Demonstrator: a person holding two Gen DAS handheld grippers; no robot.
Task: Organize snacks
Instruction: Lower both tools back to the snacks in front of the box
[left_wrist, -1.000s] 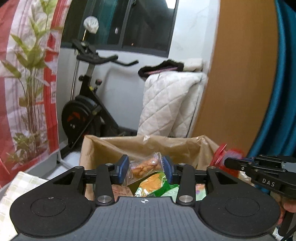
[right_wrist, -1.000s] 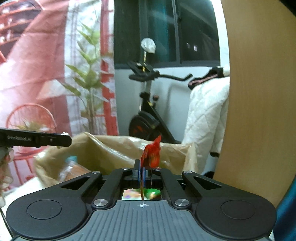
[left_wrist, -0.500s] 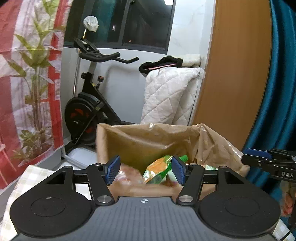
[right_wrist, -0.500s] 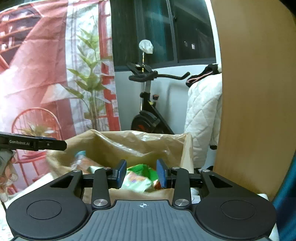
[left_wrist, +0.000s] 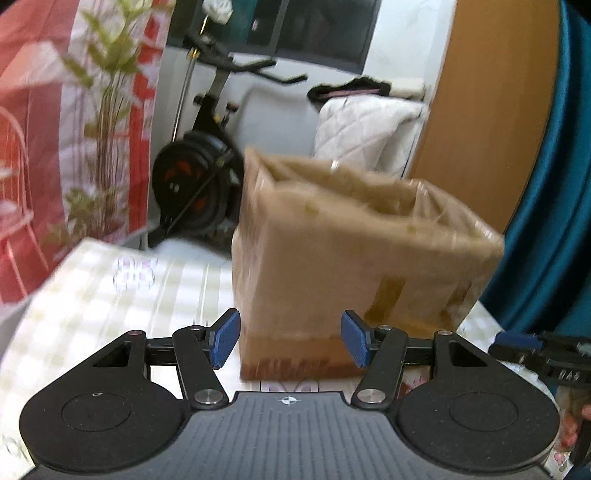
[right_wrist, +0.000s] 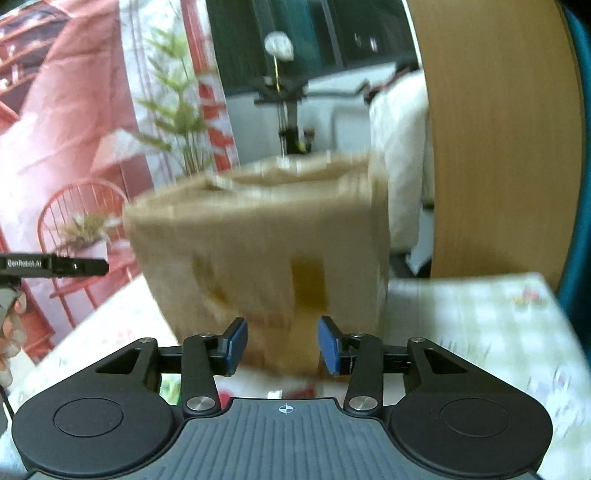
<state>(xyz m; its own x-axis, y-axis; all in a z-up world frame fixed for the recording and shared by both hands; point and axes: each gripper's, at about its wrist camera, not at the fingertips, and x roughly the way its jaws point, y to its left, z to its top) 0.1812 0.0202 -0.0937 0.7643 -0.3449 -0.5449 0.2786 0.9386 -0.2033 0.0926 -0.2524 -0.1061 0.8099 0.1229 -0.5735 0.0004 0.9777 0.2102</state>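
Observation:
A brown cardboard box (left_wrist: 351, 258) lined with a brown bag stands on the checked tablecloth (left_wrist: 110, 295); motion blur hides what is inside. My left gripper (left_wrist: 291, 338) is open in front of the box's lower side, with nothing between its blue pads. In the right wrist view the box (right_wrist: 266, 240) is just as blurred. My right gripper (right_wrist: 282, 345) is low before it, its jaws opening and empty. Bits of red and green wrapping (right_wrist: 303, 389) show on the cloth under it. Each gripper appears at the edge of the other's view, the right gripper (left_wrist: 535, 354) and the left gripper (right_wrist: 55, 266).
Beyond the table stand an exercise bike (left_wrist: 207, 177) and a white quilted cover (left_wrist: 362, 129). A wooden panel (left_wrist: 491, 110) and a teal curtain (left_wrist: 554, 184) rise on the right. A red printed hanging (left_wrist: 37, 110) fills the left. A hand (right_wrist: 11, 332) shows at the left edge.
Both grippers let go of their snack packets over the box and opened. They then drew back and sank, so the box now shows from its side instead of from above.

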